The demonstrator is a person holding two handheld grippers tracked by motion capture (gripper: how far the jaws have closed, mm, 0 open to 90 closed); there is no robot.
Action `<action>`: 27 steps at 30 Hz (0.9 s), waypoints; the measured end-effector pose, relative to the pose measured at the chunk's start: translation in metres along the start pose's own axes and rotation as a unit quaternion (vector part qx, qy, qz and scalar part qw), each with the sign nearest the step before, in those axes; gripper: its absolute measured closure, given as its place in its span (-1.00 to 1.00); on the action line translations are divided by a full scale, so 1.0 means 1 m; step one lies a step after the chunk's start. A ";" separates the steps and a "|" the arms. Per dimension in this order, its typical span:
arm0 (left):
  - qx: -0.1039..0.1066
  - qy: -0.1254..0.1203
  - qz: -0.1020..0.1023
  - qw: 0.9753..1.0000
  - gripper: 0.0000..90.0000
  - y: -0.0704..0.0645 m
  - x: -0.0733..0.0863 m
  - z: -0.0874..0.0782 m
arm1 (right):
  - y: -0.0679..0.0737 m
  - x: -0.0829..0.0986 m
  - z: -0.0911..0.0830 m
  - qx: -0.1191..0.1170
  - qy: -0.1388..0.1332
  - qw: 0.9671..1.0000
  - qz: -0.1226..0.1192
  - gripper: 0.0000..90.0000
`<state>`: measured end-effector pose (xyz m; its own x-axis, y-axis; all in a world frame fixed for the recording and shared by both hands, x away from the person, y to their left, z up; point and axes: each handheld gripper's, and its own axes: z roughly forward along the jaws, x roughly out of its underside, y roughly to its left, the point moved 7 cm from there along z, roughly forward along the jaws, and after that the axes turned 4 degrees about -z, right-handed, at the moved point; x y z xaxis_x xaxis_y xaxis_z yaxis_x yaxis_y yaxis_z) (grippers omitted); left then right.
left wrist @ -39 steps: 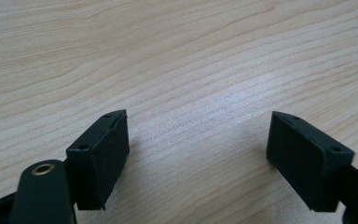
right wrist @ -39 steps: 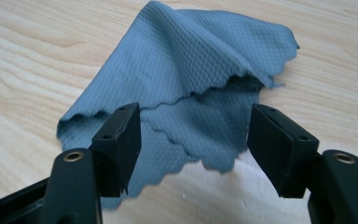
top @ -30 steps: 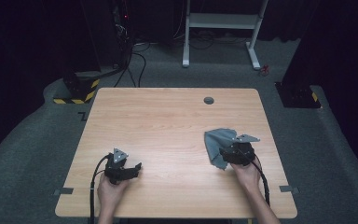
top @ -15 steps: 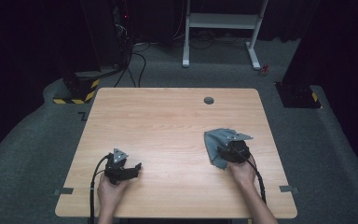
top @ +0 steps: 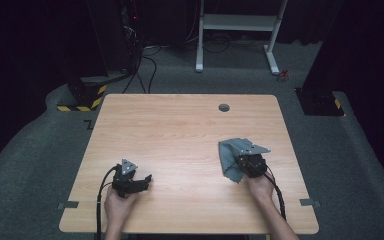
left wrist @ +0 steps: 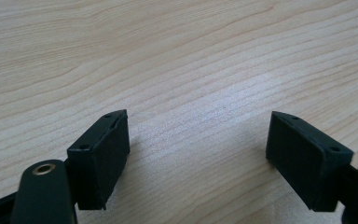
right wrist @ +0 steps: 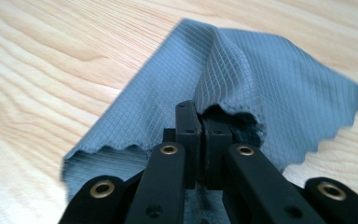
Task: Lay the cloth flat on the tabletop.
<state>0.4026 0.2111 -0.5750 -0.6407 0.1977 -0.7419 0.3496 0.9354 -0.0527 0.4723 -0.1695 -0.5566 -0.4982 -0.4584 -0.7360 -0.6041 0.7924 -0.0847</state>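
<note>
- Grey cloth (top: 236, 156) – microfibre type w/ grid weave and zigzag-cut edge, lies on right half of wooden surface (top: 180, 130), nearer the person's side than the far edge
- Right claw (top: 245, 161) sits on top of cloth; jaws pressed together w/ a ridge of fabric pinched between them
- Right claw view: cloth (right wrist: 242, 79) rises in a fold straight up from the closed claw (right wrist: 200, 122), rest of fabric spreads flat on surface both sides; one corner sticks out to the right
- High view: part of cloth pokes out beyond right claw toward far right, another part spreads to its left; right hand (top: 261, 186) behind claw, cable trailing back toward surface edge
- Left claw (top: 145, 180) on left half of surface, well apart from cloth; jaws point toward centre; left hand (top: 117, 205) holds it
- Left claw view: claw (left wrist: 198, 154) jaws spread wide, bare wood grain between them, gripping nothing, low over the surface
- Small dark round grommet (top: 224, 107) near far edge of surface, well apart from cloth
</note>
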 end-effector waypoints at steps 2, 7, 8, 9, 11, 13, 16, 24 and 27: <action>0.000 0.000 0.000 1.000 -0.52 0.000 0.000 0.000 | 0.005 -0.003 -0.003 -0.004 -0.008 1.000 -0.009 0.95; 0.000 0.000 0.000 1.000 -0.52 0.000 0.000 0.000 | 0.017 -0.008 -0.007 -0.019 -0.019 0.999 -0.027 0.96; 0.000 0.000 0.000 1.000 -0.52 0.000 0.000 0.000 | 0.019 -0.009 -0.008 -0.021 -0.020 0.999 -0.028 0.96; 0.000 0.000 0.000 1.000 -0.51 0.000 0.000 0.000 | 0.025 -0.011 -0.010 -0.030 -0.022 0.999 -0.032 0.96; 0.000 0.000 0.000 1.000 -0.51 0.000 0.000 0.000 | 0.027 -0.012 -0.010 -0.033 -0.024 0.999 -0.036 0.96; 0.000 0.000 0.000 1.000 -0.52 0.000 0.000 0.000 | 0.035 -0.014 -0.011 -0.041 -0.027 0.998 -0.044 0.96; 0.000 0.000 0.000 1.000 -0.51 0.000 0.000 0.000 | 0.045 -0.016 -0.013 -0.054 -0.031 0.997 -0.055 0.96; 0.000 0.000 0.001 1.000 -0.51 0.000 0.000 0.000 | 0.080 -0.020 -0.014 -0.098 -0.033 0.991 -0.089 0.96; 0.000 0.000 0.000 1.000 -0.51 0.000 0.000 0.000 | 0.088 -0.021 -0.015 -0.106 -0.035 0.989 -0.097 0.96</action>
<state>0.4024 0.2110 -0.5750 -0.6409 0.1980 -0.7417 0.3504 0.9351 -0.0531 0.4206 -0.0960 -0.5385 -0.3213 -0.5589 -0.7645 -0.8039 0.5876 -0.0917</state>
